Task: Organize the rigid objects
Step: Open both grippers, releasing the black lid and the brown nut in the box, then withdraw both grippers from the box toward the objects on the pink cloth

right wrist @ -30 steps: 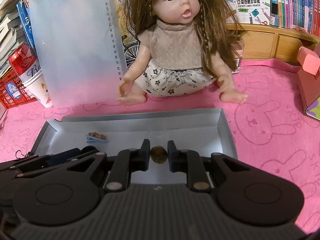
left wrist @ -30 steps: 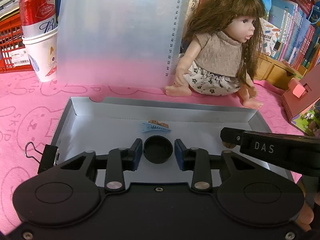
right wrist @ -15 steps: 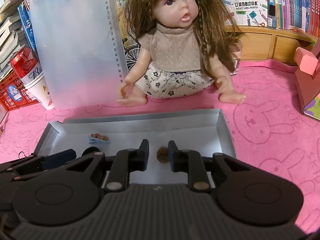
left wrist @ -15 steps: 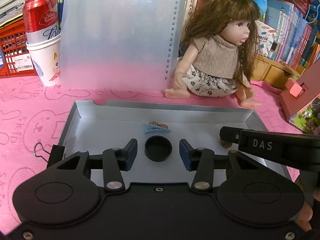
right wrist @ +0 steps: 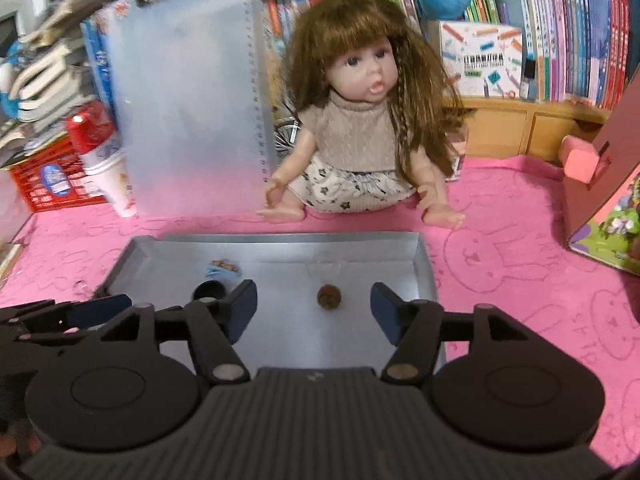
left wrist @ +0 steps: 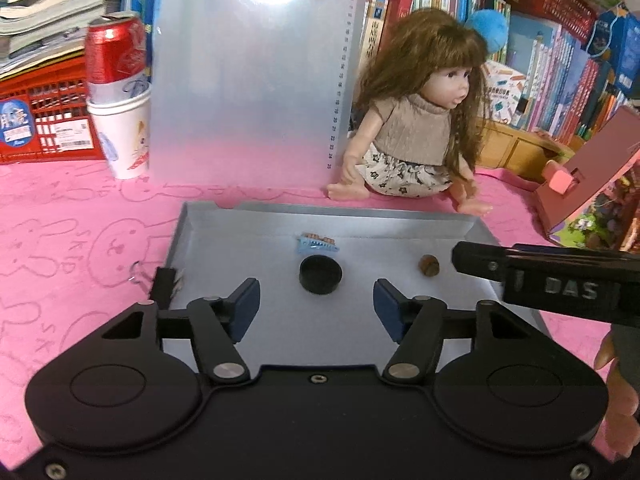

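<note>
Cap (left wrist: 320, 275) lies flat on the tray (left wrist: 248, 264) floor, just in front of the blue clip (left wrist: 316, 245); the nut (right wrist: 329, 297) sits apart to its right. Left gripper (left wrist: 316, 307) has just been opening, jaws spread, nothing between the pads. Right gripper (right wrist: 313, 307) has likewise just been opening, jaws wide, clear of the nut lying beyond them.

Likely a home playroom or study: crowded bookshelves (right wrist: 560, 40), a doll (right wrist: 360, 128), pink bunny-print cloth (left wrist: 72, 248)
</note>
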A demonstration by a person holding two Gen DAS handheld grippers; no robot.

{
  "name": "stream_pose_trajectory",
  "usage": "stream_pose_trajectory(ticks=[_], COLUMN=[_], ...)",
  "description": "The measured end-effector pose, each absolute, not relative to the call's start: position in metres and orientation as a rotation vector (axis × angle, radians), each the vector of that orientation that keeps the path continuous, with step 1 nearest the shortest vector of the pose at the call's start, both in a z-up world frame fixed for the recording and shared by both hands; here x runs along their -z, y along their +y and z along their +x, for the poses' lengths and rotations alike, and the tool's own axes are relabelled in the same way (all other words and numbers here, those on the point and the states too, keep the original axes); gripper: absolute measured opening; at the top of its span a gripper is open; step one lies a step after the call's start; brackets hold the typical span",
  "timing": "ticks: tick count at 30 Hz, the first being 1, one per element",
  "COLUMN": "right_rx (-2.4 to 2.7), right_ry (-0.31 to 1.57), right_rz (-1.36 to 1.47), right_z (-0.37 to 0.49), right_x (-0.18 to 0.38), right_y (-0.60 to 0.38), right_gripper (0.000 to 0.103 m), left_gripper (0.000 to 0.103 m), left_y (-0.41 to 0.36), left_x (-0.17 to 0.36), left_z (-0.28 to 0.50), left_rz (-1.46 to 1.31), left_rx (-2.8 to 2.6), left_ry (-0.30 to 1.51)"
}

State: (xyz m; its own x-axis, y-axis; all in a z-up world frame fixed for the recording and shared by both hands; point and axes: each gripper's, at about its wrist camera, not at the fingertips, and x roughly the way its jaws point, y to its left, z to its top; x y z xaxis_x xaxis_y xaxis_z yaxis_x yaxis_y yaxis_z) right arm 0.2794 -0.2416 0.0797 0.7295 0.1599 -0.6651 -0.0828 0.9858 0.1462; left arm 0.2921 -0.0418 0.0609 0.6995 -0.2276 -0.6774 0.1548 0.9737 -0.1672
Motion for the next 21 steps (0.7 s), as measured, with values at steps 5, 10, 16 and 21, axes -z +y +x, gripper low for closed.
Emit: stream_pose_trajectory(ticks=[5, 10, 16, 21], right_rx=[-0.175, -0.200, -0.236, -0.259], right_ry=[0.684, 0.645, 0.600, 0.568], right_rz=[0.075, 0.078, 0.073, 0.055], right_z=[0.243, 0.213, 0.179, 0.155], right_x=[-0.099, -0.112, -0.120, -0.121], right_y=[-0.242, -0.242, -0.241, -0.238], right_gripper=[0.088, 0.092, 0.098, 0.102], left_gripper=[0.070, 0.073, 0.075, 0.077], left_y=[-0.029, -0.022, -0.020, -0.024], left_x=[-0.076, -0.088, -0.095, -0.098], left_z=[0.262, 0.233, 0.198, 0.170], left_rz=[-0.091, -0.096, -0.101, -0.066], left_rx=[0.230, 0.252, 0.285, 0.297], left_ry=[0.728, 0.697, 0.681, 0.650])
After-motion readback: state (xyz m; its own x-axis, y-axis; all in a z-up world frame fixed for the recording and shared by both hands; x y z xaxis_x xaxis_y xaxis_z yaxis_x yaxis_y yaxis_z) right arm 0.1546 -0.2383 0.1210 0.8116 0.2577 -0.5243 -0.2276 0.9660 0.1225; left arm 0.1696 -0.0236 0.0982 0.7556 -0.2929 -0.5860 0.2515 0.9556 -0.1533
